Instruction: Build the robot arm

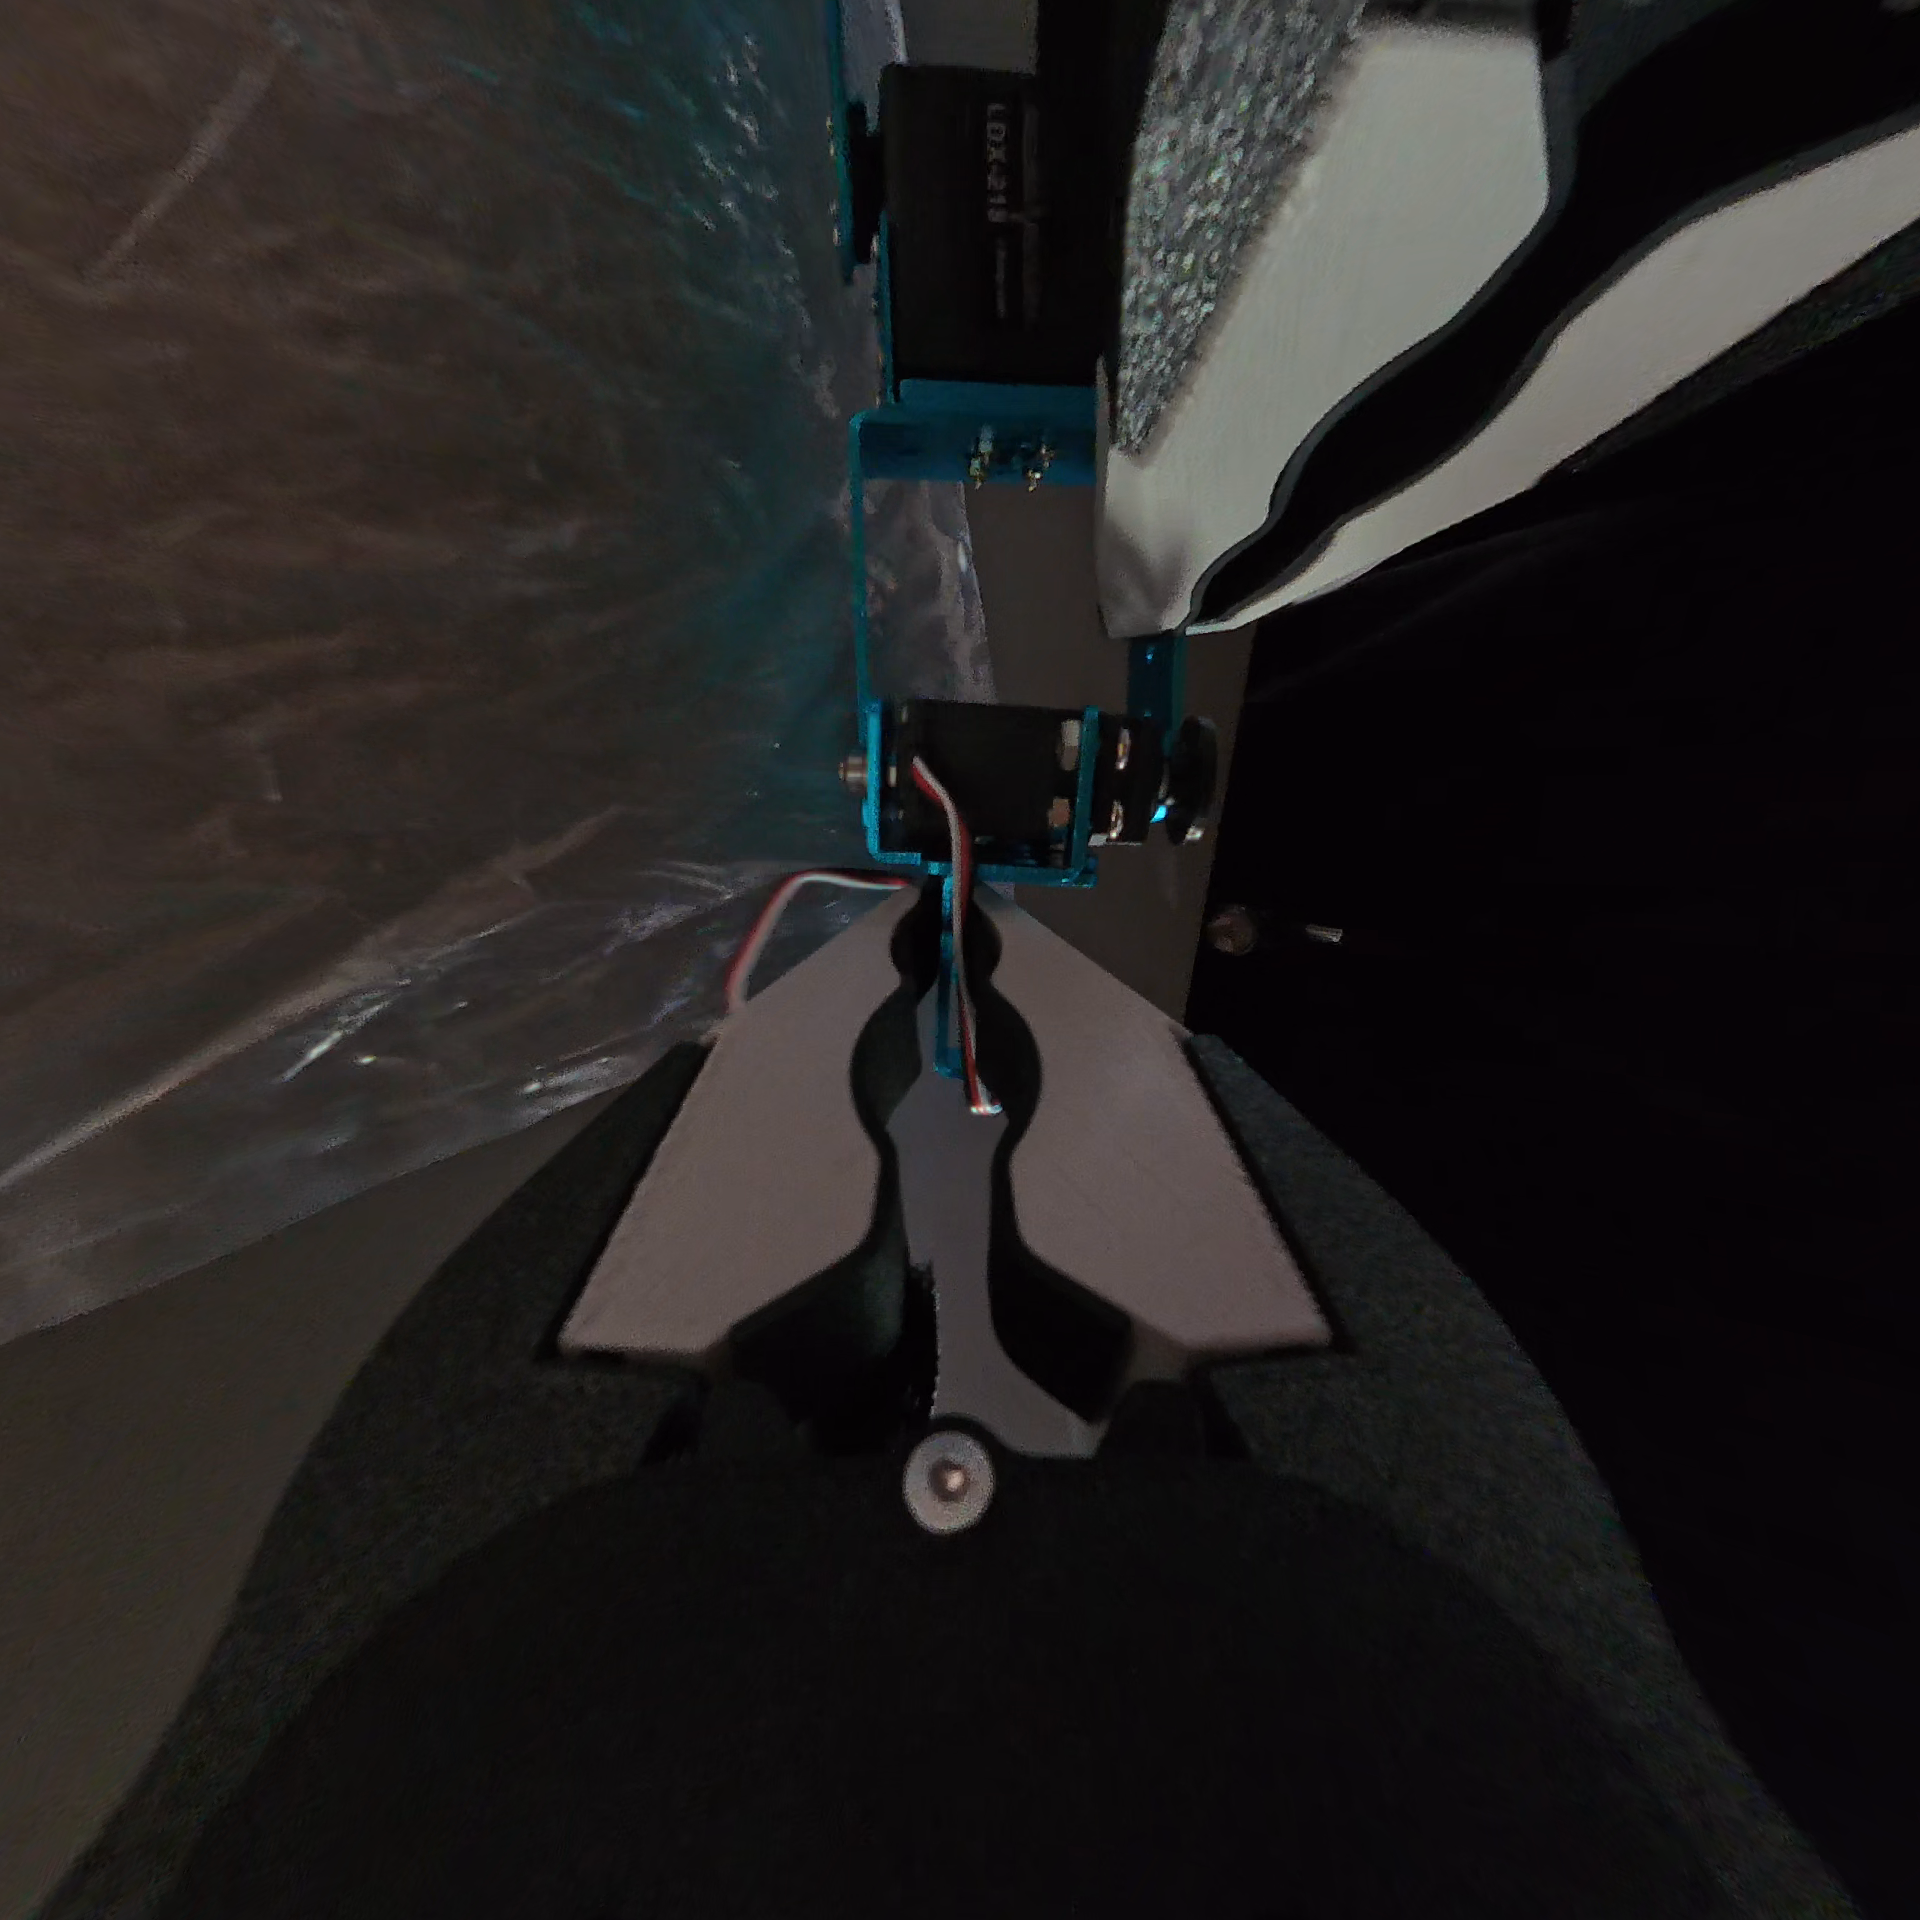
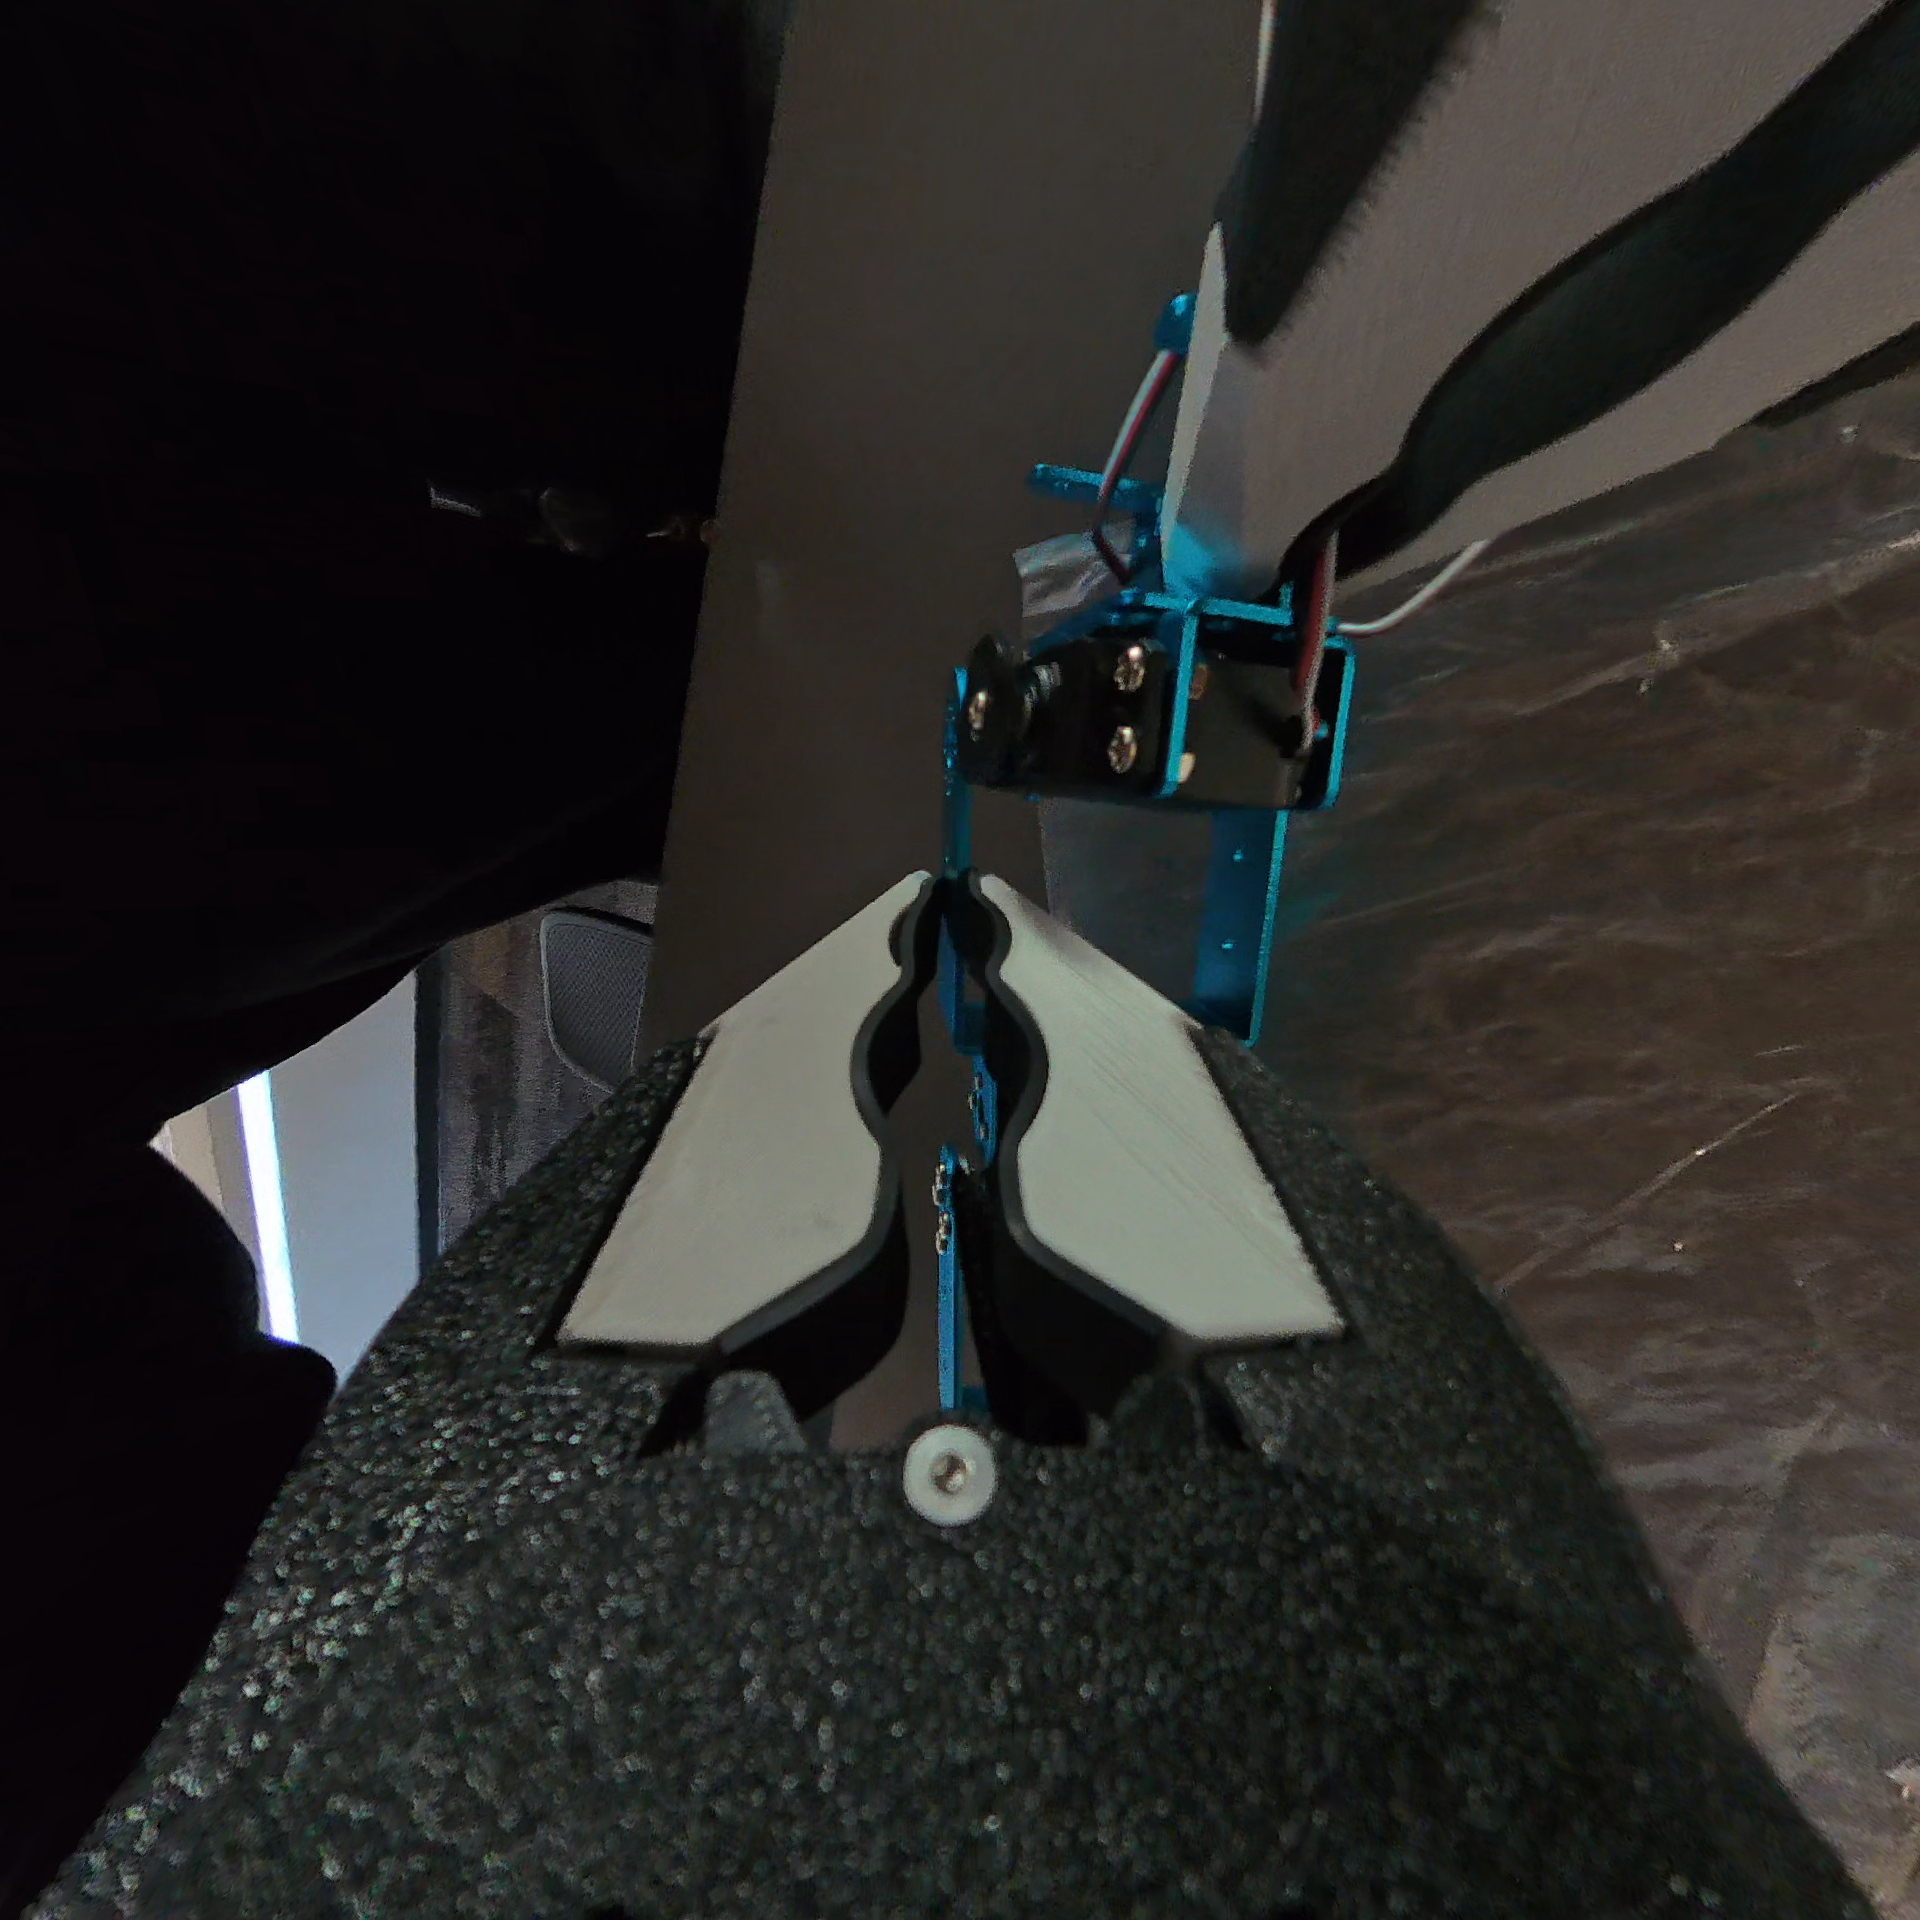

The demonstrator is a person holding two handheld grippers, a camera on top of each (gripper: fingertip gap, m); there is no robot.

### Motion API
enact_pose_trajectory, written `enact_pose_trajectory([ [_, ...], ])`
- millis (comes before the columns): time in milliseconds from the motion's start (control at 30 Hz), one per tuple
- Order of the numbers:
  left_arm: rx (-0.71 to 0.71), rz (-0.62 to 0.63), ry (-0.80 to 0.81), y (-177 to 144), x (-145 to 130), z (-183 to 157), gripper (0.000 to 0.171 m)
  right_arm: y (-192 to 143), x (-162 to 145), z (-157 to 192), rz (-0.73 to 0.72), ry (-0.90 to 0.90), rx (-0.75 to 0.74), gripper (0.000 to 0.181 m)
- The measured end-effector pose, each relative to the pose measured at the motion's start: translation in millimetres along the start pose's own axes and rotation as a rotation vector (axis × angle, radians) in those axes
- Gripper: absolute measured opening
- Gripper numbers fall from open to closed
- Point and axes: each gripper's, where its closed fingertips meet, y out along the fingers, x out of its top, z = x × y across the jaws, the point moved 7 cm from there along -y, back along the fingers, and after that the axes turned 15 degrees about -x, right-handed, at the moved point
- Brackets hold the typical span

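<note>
Blue metal bracket assembly [image 1: 971, 644] with black servo blocks and a red-white wire, held between both tools. Left gripper [image 1: 948, 904] clamps its near strip; right gripper [image 2: 954, 883] clamps another strip beside crinkled plastic sheet [image 1: 364, 623].

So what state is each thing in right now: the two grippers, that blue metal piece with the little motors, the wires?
left gripper: shut on the blue bracket assembly's thin plate.
right gripper: shut on the same assembly's blue strip.
blue bracket assembly: held between both grippers, off the surface.
black servo motor: mounted in the bracket.
servo wire: loose, its plug end hanging free.
clear plastic sheet: wrinkled, spread out behind.
</note>
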Motion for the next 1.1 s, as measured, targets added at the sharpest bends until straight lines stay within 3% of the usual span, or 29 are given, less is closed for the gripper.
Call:
enact_pose_trajectory([
  [167,-0.091,-0.048,-0.014,-3,-2,11,0.003,0,1,-10,0.008,0.027,0.070,0.003],
  [267,-0.087,-0.079,-0.009,-6,0,19,0.014,-2,3,-17,0.014,0.048,0.110,0.004],
  [367,-0.116,-0.098,-0.008,-8,1,24,0.015,-15,5,-25,-0.022,0.066,0.071,0.013],
  [533,-0.148,-0.125,0.001,-14,2,31,0.018,-46,9,-21,-0.149,0.016,-0.278,0.034],
  [667,-0.194,-0.157,0.007,-18,2,36,0.018,-35,4,13,-0.181,-0.086,-0.522,0.048],
  [833,-0.233,-0.200,-0.011,-23,2,39,0.017,1,-7,14,-0.094,-0.120,-0.757,0.040],
  [867,-0.230,-0.205,-0.010,-24,1,39,0.018,4,-7,12,-0.094,-0.145,-0.824,0.025],
  [900,-0.222,-0.206,-0.004,-26,0,39,0.023,5,-8,12,-0.106,-0.174,-0.868,0.024],
  [967,-0.207,-0.211,0.015,-32,-1,38,0.029,6,-8,13,-0.110,-0.198,-0.862,0.024],
  [1100,-0.172,-0.245,0.074,-42,1,39,0.032,-4,-5,2,-0.083,-0.161,-0.682,0.023],
])
